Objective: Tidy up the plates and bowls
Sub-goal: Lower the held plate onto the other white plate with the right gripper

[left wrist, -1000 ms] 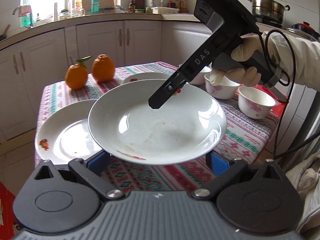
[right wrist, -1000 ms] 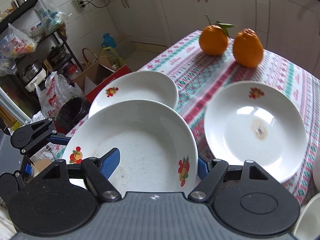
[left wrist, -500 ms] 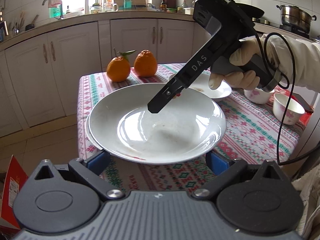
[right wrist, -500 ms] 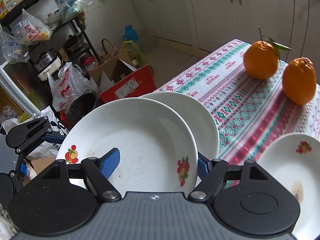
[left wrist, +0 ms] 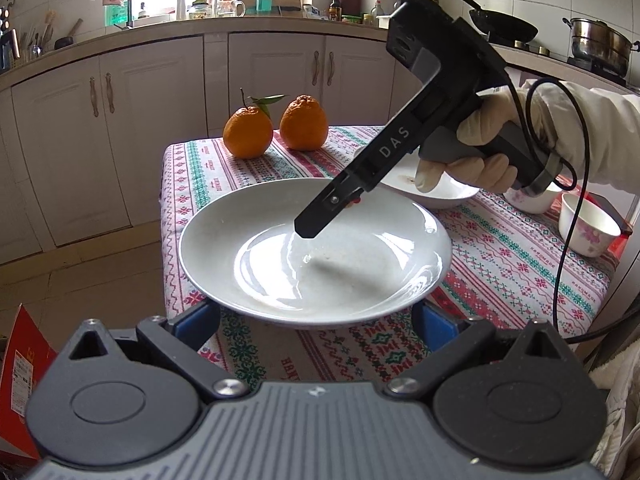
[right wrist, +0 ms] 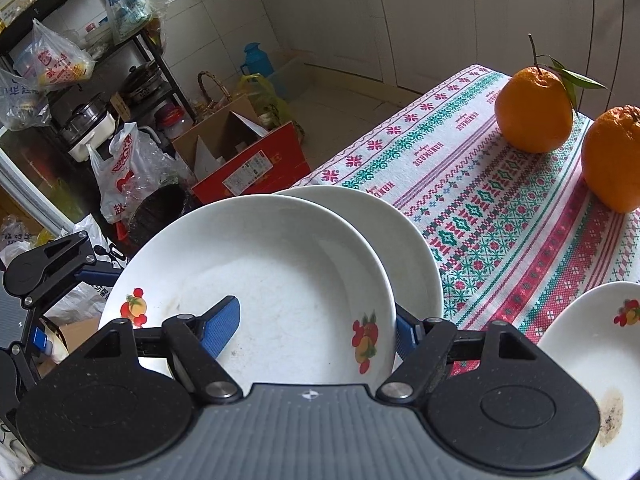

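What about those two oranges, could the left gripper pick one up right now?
Probably not. The left gripper appears closed on the plate, which the right gripper also grips, and the oranges sit beyond it on the tablecloth.

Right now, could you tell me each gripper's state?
Left gripper: cannot tell, fingers under the white ceramic plate.
Right gripper: shut on that plate.

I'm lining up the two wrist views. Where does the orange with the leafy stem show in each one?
Left wrist: the orange with the leafy stem sits upper centre, at the table's far edge, left of the other orange.
Right wrist: it sits upper right, above and left of the other orange.
Shared landmark: the patterned tablecloth.
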